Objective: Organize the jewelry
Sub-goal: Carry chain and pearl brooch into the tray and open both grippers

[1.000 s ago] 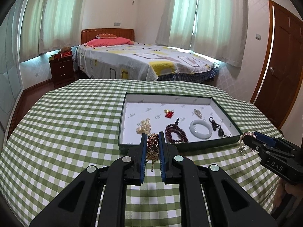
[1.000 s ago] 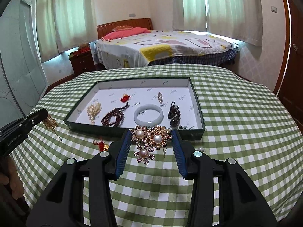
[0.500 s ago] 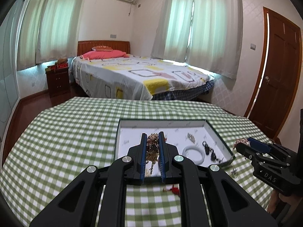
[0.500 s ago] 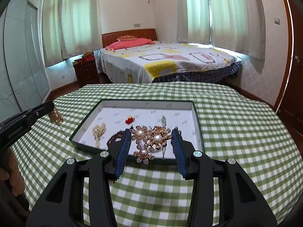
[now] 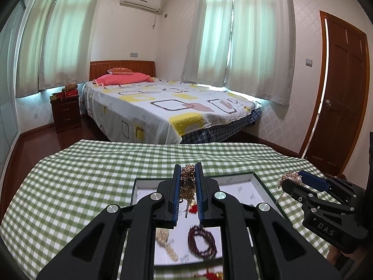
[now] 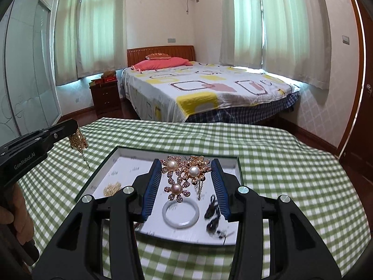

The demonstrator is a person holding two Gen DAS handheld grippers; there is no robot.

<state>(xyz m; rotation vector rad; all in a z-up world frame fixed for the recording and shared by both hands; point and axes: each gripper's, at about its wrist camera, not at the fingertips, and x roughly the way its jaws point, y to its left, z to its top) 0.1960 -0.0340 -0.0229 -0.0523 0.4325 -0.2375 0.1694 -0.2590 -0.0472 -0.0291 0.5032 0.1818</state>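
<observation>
while claws (image 6: 186, 182) hover, tray (image 6: 240, 170) holds bangle (image 6: 180, 214) — beads (image 5: 201, 240) beside.

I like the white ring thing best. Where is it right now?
The white bangle lies in the jewelry box, near its front edge in the right wrist view, just below the pearl flower brooch held in the right gripper, left of a dark pendant.
</observation>
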